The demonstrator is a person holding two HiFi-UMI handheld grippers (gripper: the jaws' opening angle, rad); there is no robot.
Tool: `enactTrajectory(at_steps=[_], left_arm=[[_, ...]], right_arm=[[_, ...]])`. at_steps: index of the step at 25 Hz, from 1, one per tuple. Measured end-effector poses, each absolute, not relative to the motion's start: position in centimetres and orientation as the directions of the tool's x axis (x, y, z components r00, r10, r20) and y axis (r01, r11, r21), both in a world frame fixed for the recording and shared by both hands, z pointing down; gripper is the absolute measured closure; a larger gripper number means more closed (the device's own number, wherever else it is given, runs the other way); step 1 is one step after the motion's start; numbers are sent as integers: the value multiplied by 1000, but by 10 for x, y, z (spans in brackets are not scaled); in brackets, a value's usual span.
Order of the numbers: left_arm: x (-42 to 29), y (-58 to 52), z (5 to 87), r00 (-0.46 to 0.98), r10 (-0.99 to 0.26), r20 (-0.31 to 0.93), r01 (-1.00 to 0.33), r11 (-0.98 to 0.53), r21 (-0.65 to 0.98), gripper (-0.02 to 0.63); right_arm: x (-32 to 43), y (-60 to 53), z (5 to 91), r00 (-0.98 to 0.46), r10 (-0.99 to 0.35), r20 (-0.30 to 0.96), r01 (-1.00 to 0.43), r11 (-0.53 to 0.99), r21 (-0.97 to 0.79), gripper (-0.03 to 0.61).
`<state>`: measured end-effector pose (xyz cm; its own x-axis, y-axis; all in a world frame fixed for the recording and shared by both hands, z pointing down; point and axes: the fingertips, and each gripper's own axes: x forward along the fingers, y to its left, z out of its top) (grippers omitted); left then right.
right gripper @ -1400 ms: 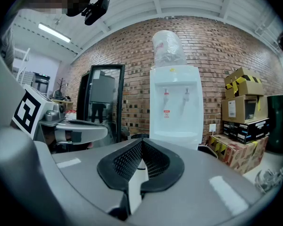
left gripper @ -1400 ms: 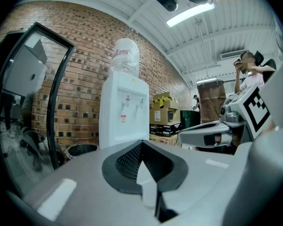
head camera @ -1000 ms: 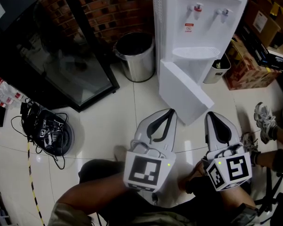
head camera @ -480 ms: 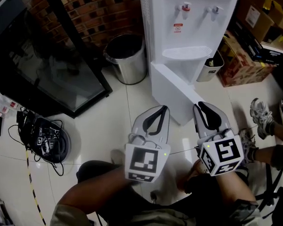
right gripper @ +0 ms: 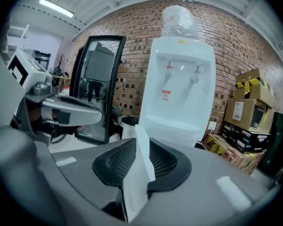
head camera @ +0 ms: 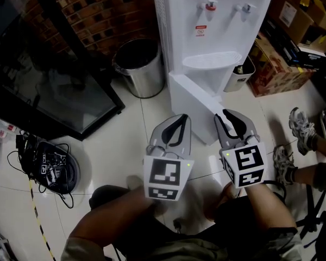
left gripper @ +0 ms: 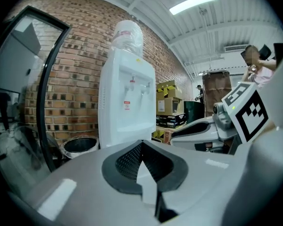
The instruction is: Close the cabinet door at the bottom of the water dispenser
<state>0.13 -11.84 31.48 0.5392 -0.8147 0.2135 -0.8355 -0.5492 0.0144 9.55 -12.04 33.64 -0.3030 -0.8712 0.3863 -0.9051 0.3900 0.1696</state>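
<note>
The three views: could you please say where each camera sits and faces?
Head view: on the person's head, down at the water dispenser; forearms, left tool, right tool show.
Left gripper view: on the left tool, toward the water dispenser; right tool shows.
Right gripper view: on the right tool, toward the cabinet door; left tool shows.
Both gripper views share the water dispenser.

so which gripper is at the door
The right gripper: the door's edge stands between its jaws. The left gripper has its jaws together, on nothing.
</note>
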Motion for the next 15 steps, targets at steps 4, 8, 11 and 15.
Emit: enactTrajectory(at_steps=[4,8,11,15], left_arm=[[5,-127,315,543,-813,212,-835,-550,26,614],[11,-134,317,546,-810,213,-832,-554,26,614],[15,-140,320,546,-809,218,-832,-554,30,614],[24,-146,320,554,-805,212,-828,-560,40,614]], right_arm=[[92,-132,354,-280,-851,444,-882,410,232,492],[92,-138,374,-253,-823,508,-854,437,283,488],[94,-141,387,-231,-805,547,-836,452,312,483],[100,-143,399,-194,-785,588,-815,462,348,488]])
